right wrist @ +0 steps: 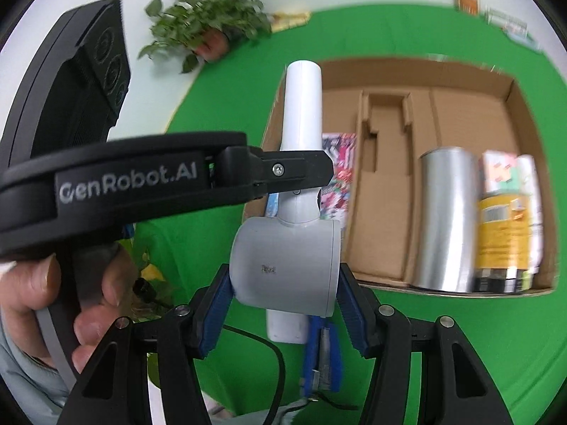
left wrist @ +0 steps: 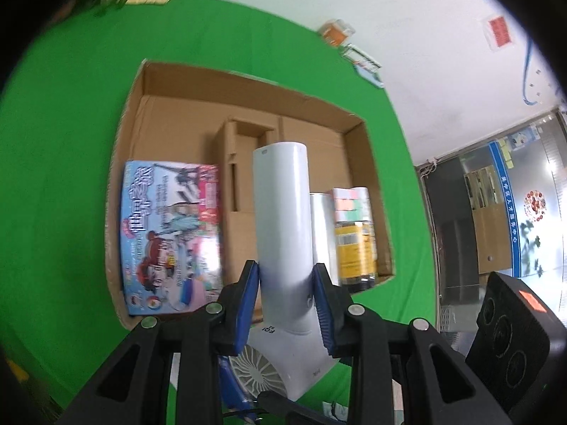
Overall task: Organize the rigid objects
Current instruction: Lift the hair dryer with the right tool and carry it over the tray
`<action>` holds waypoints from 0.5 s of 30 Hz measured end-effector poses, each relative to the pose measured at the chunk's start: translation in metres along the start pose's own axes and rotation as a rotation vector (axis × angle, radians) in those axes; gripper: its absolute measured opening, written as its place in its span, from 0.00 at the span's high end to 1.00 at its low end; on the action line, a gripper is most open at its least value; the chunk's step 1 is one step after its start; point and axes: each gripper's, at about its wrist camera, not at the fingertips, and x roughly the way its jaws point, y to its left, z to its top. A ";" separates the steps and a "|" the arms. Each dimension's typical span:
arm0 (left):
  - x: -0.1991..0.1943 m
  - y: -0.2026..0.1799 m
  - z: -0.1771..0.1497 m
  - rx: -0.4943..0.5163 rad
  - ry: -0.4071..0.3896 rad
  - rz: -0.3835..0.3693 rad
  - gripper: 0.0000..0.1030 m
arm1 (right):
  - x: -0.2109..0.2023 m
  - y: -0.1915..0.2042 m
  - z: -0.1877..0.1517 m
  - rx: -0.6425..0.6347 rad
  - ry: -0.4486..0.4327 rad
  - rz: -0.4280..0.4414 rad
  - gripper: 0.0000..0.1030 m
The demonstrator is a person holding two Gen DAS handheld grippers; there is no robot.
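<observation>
White hair dryer (left wrist: pixel 283 212) sits between the jaws of the left gripper (left wrist: pixel 287 301) in the left wrist view, its long handle clamped by the blue pads and pointing away over the cardboard box (left wrist: pixel 368 163). Its barrel with the round grille hangs below the pads. Inside the box lie a colourful toy box (left wrist: pixel 170 237) at the left, a cardboard insert (left wrist: pixel 241 163) in the middle, and — at the right — a silver can (left wrist: pixel 320 230), a yellow-labelled jar (left wrist: pixel 356 251) and a pastel carton (left wrist: pixel 351 200). The box rests on a green surface (left wrist: pixel 63 177).

From the right wrist view, the right gripper (right wrist: pixel 283 308) clamps the dryer's grey barrel (right wrist: pixel 283 265) between its pads, while the left gripper crosses in front — a hand (right wrist: pixel 71 301) holds it. A potted plant (right wrist: pixel 209 32) stands beyond the green cloth.
</observation>
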 end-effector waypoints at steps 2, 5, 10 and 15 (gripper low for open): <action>0.008 0.017 0.006 -0.016 0.020 0.011 0.71 | 0.023 0.001 0.009 0.034 0.037 0.025 0.46; 0.021 0.042 0.015 -0.028 0.056 0.043 0.71 | 0.065 -0.001 0.025 0.085 0.095 0.062 0.46; 0.041 0.078 0.028 -0.060 0.090 0.063 0.71 | 0.120 -0.002 0.043 0.123 0.145 0.084 0.46; 0.061 0.104 0.031 -0.080 0.140 0.056 0.71 | 0.160 -0.007 0.050 0.155 0.201 0.085 0.46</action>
